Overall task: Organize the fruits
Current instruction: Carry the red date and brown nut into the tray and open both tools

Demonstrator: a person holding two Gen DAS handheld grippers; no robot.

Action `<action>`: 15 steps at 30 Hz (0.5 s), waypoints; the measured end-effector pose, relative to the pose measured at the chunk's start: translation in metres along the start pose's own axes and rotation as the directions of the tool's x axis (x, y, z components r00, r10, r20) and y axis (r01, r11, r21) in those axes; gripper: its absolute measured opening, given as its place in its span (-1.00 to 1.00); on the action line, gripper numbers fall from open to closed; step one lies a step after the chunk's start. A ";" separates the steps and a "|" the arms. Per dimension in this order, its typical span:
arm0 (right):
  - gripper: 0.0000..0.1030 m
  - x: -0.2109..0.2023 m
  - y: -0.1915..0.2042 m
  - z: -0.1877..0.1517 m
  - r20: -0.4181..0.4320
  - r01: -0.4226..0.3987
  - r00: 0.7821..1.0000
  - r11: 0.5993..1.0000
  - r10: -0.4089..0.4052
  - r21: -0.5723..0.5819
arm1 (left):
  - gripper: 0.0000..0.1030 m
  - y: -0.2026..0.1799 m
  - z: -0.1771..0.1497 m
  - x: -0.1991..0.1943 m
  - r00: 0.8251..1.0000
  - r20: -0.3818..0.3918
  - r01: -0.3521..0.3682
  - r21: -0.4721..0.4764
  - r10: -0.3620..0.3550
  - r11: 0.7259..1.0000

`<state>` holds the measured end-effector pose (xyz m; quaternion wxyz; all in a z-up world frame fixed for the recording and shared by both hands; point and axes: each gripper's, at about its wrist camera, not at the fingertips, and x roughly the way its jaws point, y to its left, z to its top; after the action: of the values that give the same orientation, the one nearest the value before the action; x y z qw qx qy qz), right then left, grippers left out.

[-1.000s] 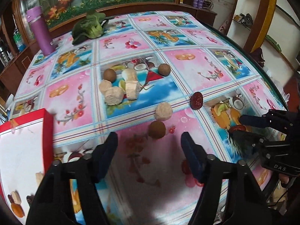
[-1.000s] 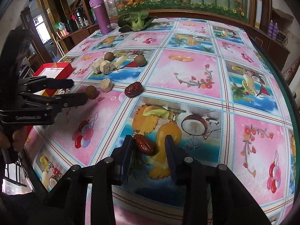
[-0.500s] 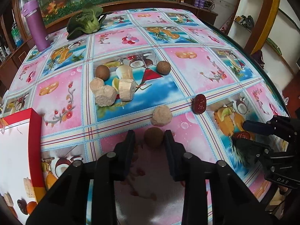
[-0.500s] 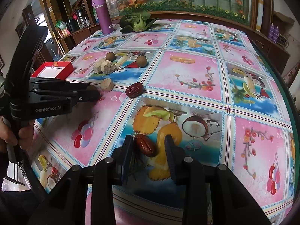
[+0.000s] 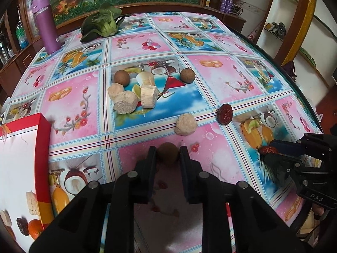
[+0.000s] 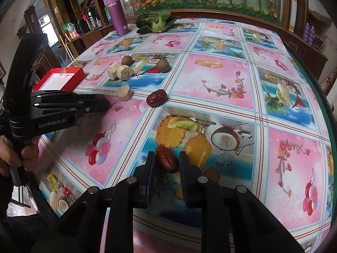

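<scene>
My left gripper (image 5: 167, 156) is shut on a small round brown fruit (image 5: 167, 150) that sits low over the pink tablecloth. My right gripper (image 6: 167, 157) is shut on a wrinkled red date (image 6: 167, 162) above the pineapple print. Seen from the left wrist, the right gripper (image 5: 271, 150) is at the right edge with the date (image 5: 268, 150) between its tips. From the right wrist, the left gripper (image 6: 104, 104) reaches in from the left, and a hand holds its grip. A red box (image 5: 43, 130) with a white inside lies at the left.
On the cloth lie a second date (image 5: 225, 113), a pale chunk (image 5: 186, 124), a cluster of pale chunks (image 5: 128, 102) and two brown balls (image 5: 121, 78) (image 5: 187, 75). A purple bottle (image 5: 47, 25) and a leafy green vegetable (image 5: 103, 24) stand at the back. The table edge (image 6: 320, 97) curves along the right.
My left gripper moved forward and went from wide open to shut around the brown fruit. The right gripper kept hold of the date and barely moved.
</scene>
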<state>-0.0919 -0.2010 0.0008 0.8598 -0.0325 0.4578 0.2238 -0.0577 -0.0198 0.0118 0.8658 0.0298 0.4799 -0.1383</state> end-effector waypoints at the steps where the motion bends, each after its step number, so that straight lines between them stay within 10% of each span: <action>1: -0.61 0.000 0.000 0.000 -0.001 0.002 1.000 1.000 -0.002 -0.002 | -0.54 0.000 -0.001 -0.002 1.000 0.004 0.003 0.000 -0.003 1.000; 15: -0.63 0.001 0.018 0.014 -0.023 -0.039 0.999 0.999 0.040 0.026 | -0.54 0.024 -0.025 -0.056 0.995 0.093 0.034 -0.049 -0.029 0.998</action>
<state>-0.0880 -0.1809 0.0113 0.8502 -0.0150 0.4712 0.2344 -0.1000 0.0193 0.0431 0.8853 -0.0062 0.4431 -0.1409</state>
